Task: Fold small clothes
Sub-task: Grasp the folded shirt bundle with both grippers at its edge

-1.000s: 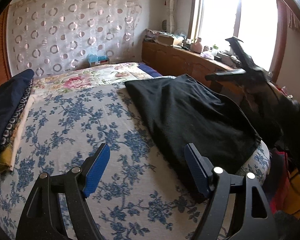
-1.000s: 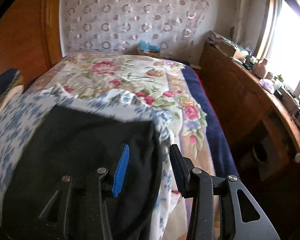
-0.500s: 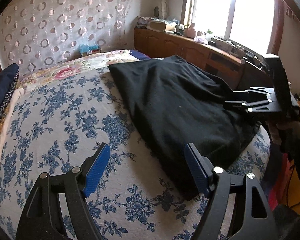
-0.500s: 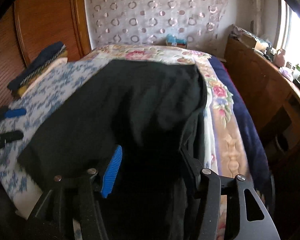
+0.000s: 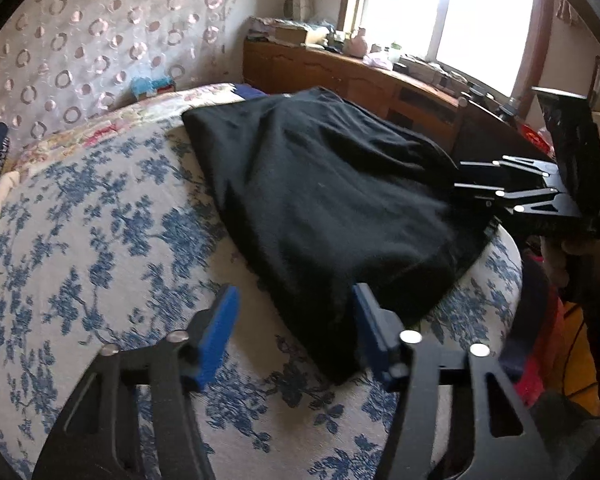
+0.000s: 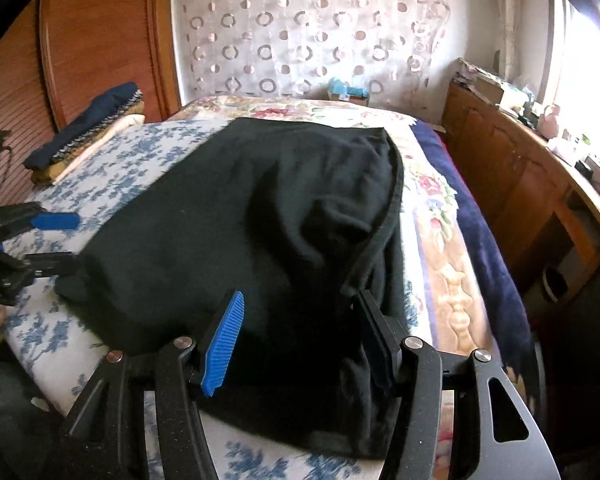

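A black garment [image 5: 332,200] lies spread on the blue-flowered bedspread [image 5: 100,248]; it also shows in the right wrist view [image 6: 252,232]. My left gripper [image 5: 296,328] is open, its blue pads straddling the garment's near corner just above the bed. My right gripper [image 6: 300,340] is open over the garment's near edge, beside a raised hem fold. The right gripper also shows in the left wrist view [image 5: 476,184] at the garment's far right side. The left gripper shows in the right wrist view [image 6: 60,240] at the left corner.
A stack of folded clothes [image 6: 88,132] sits by the wooden headboard [image 6: 100,32]. A floral quilt [image 6: 432,200] and a navy blanket [image 6: 488,256] lie along the bed's right side. A wooden cabinet [image 6: 540,184] with clutter stands under the window.
My right gripper has pulled back and lowered to the garment's near edge. My left gripper has moved in toward the garment's corner, and its jaws stand narrower than before.
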A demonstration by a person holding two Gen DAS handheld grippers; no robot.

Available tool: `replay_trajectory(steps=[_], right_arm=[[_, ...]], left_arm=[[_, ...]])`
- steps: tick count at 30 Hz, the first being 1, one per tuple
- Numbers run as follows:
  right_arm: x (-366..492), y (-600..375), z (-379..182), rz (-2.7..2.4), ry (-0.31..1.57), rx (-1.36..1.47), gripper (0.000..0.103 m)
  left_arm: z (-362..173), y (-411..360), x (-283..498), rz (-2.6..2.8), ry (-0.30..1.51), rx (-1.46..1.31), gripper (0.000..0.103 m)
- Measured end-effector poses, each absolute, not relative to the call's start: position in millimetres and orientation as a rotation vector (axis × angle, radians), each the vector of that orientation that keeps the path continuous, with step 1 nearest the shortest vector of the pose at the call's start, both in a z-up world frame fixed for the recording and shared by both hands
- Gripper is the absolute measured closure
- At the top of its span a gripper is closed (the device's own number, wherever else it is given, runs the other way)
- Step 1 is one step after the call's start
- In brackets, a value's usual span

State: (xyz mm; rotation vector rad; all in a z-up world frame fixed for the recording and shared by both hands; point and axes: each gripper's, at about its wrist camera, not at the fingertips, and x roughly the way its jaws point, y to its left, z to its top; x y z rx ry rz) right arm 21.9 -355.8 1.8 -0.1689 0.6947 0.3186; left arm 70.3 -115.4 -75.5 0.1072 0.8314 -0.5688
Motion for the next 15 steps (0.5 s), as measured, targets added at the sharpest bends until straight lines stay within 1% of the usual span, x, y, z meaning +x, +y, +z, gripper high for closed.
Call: replay_trajectory(steps=[1,3,10,15], right_arm=[[18,-355,2,0.327,0.694,-0.169,0.044],[12,-347,-5,0.342,0.696,-0.176,0.044],[4,-358,-14,0.237,0.696,-0.195,0.044],[4,-388,-24,0.155,0.754,-0.139,0.044]], left_arm=[[-78,-116,70,-0.573,0.849,0.109,0.052],[-80,-117,69,-0.583,0.866,0.109,0.053],[-85,-117,64,-0.591,0.889,0.120,0.053],[-85,-117,63,-0.592,0.888,0.124,0.053]])
